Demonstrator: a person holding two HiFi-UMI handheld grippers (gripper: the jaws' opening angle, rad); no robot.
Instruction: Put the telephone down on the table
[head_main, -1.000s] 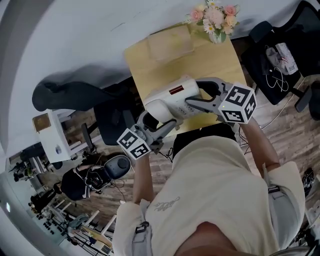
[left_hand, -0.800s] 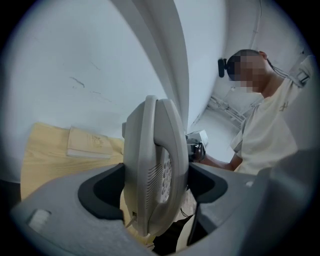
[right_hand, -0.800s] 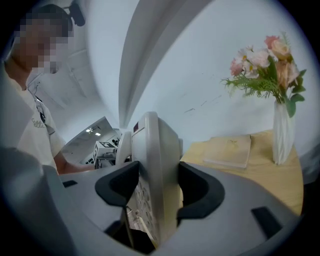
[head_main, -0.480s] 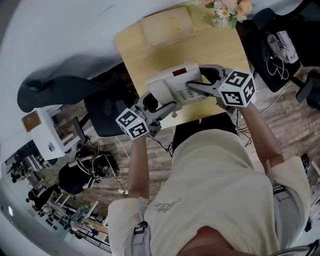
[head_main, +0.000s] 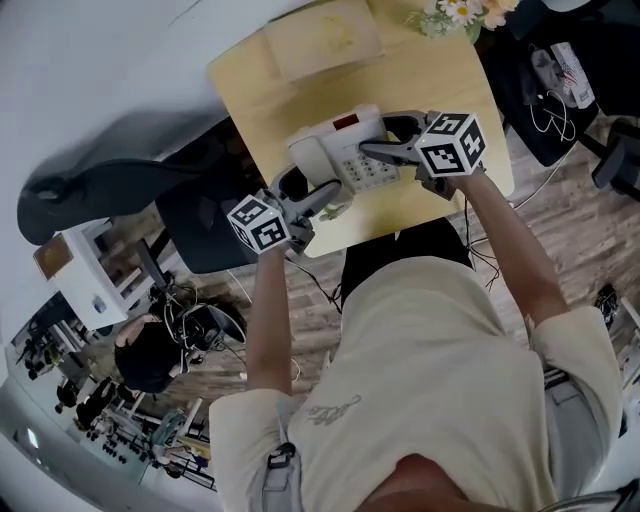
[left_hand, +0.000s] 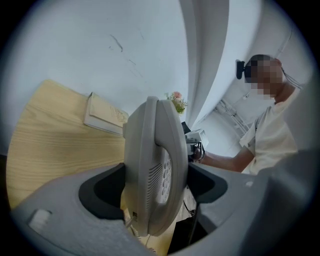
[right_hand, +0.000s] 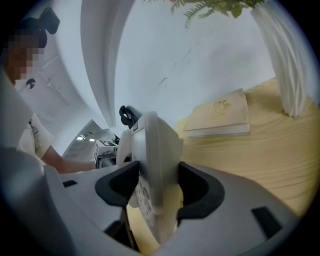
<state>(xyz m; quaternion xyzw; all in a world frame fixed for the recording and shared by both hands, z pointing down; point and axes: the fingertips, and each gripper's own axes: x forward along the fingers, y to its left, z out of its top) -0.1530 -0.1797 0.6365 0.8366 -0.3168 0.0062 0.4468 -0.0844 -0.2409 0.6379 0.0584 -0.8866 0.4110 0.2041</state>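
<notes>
Gripping: fingers of our left gripper (head_main: 318, 196) and right gripper (head_main: 382, 152) clamp the telephone (head_main: 335, 148).
Change: carried farther over the tabletop (head_main: 440, 85); we judge set-down near.

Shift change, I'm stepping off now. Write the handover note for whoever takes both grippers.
Left gripper: shut on the telephone, handset side.
Right gripper: shut on the telephone's keypad side.
Telephone: held between both, over the table near its front edge; cannot tell if it touches the top.
Done: telephone is above the table.
Left: set it flat, then open both grippers.
</notes>
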